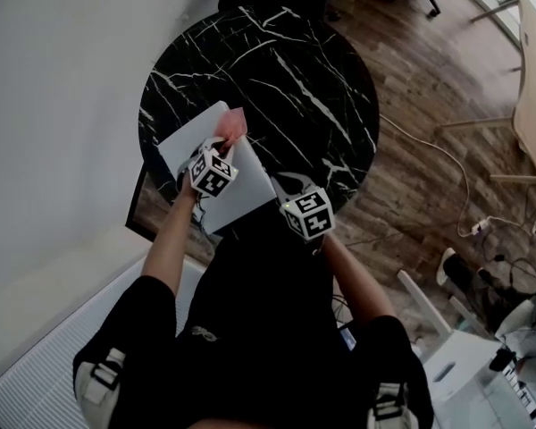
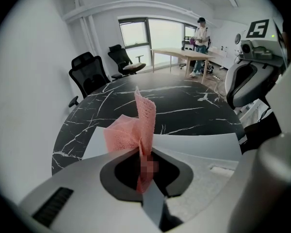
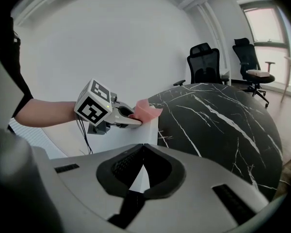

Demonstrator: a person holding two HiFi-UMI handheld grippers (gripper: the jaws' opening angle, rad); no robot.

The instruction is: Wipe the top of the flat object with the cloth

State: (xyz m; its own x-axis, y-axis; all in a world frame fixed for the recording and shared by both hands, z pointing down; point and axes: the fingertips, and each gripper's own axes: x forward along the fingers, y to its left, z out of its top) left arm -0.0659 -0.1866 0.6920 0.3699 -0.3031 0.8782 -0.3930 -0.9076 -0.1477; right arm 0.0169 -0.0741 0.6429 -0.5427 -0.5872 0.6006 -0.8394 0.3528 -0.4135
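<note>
The pink cloth (image 2: 131, 132) is clamped in the left tongs (image 2: 144, 171), a bunch of it standing up beyond the tips. It appears to be pressed onto the far end of the white flat object (image 1: 250, 190). That object lies flat at the near-left rim of the round black marbled surface (image 1: 322, 88). Its long axis is set diagonally, running from the far end by the cloth back toward the person and slightly rightward. The near corner seems to be pinched in the clenched right tongs (image 3: 135, 191), steadying it. Wiping is judged to be in hand. A stroke along the long axis toward the near corner is called for next, with the cloth kept flat against the top.
</note>
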